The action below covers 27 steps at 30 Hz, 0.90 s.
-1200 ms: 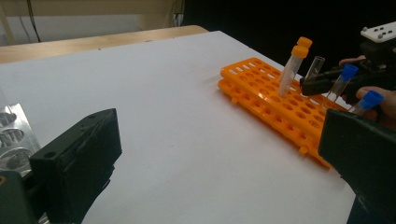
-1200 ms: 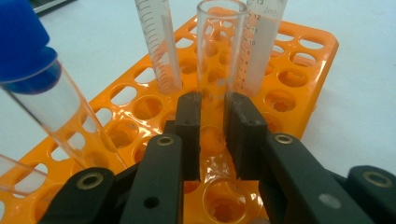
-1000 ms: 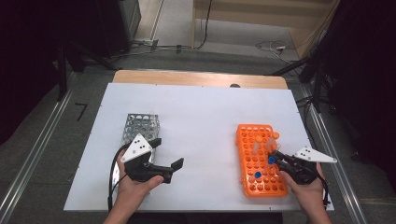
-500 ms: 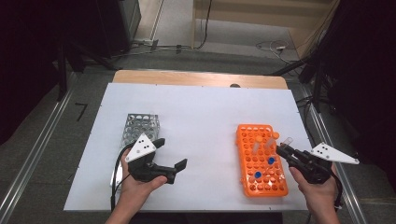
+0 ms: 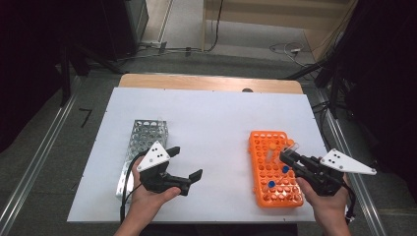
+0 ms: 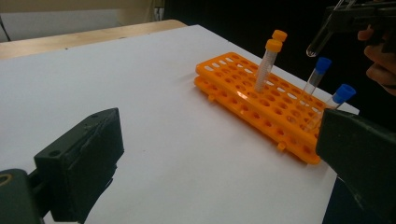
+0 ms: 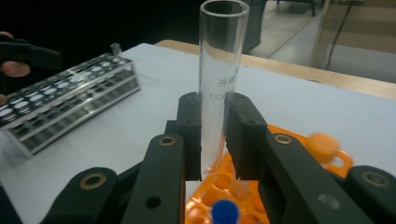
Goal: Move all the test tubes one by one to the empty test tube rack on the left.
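An orange tube rack [image 5: 260,147] lies on the right of the white board and holds two orange-capped tubes [image 6: 268,60] and two blue-capped tubes [image 6: 317,70]. My right gripper [image 5: 287,158] hovers over the rack's right side, shut on a clear uncapped glass tube [image 7: 219,84] that stands upright between its pads [image 7: 189,135]. That tube [image 6: 322,39] hangs clear above the rack [image 6: 261,102]. My left gripper [image 5: 187,162] is held open and empty just right of a metal tube rack [image 5: 142,147], its jaws wide apart and pointed at the orange rack.
The white board [image 5: 211,113] covers most of the table, with a strip of bare wood [image 5: 206,82] along the far edge. The metal rack [image 7: 65,107] lies lengthwise at the left. Cables and metal rails sit on the floor around the table.
My right gripper has drawn back to the right from the orange rack and lifted the clear tube above it. The left gripper has shifted slightly right.
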{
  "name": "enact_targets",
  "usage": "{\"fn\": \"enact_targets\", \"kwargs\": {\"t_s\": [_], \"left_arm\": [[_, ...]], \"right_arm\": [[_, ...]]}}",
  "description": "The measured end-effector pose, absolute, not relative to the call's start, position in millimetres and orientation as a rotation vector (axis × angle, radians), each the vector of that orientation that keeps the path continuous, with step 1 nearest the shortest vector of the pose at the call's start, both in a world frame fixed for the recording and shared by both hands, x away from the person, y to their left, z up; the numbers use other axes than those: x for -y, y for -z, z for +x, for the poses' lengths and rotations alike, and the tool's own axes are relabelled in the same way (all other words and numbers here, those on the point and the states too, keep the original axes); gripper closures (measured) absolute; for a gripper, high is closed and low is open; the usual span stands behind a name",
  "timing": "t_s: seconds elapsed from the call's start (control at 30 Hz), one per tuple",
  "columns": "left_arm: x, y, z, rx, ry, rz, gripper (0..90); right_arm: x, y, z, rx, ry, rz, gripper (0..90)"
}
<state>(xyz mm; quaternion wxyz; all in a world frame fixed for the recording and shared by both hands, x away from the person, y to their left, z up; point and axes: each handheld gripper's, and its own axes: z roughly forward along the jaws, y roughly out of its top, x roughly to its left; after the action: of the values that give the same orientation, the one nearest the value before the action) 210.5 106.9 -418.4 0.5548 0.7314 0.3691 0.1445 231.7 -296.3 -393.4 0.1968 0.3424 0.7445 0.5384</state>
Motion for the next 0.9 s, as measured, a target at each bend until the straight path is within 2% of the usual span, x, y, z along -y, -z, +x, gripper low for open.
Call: {"fn": "enact_targets", "kwargs": {"t_s": [0.27, 0.57, 0.73, 0.9], "left_arm": [[-99, 414, 209, -0.839, -0.327, 1.727, 1.9], [-84, 409, 206, -0.778, -0.295, 1.739, 6.8], [-72, 405, 203, -0.716, -0.270, 1.735, 15.1], [-62, 404, 198, -0.638, -0.232, 1.741, 31.0]], "right_arm": [[269, 402, 225, -2.163, -1.528, 0.914, 74.0], [242, 408, 214, -2.249, -1.541, 0.847, 74.0], [226, 414, 206, -2.304, -1.529, 0.815, 74.1], [213, 420, 202, -2.351, -1.514, 0.789, 74.1]]}}
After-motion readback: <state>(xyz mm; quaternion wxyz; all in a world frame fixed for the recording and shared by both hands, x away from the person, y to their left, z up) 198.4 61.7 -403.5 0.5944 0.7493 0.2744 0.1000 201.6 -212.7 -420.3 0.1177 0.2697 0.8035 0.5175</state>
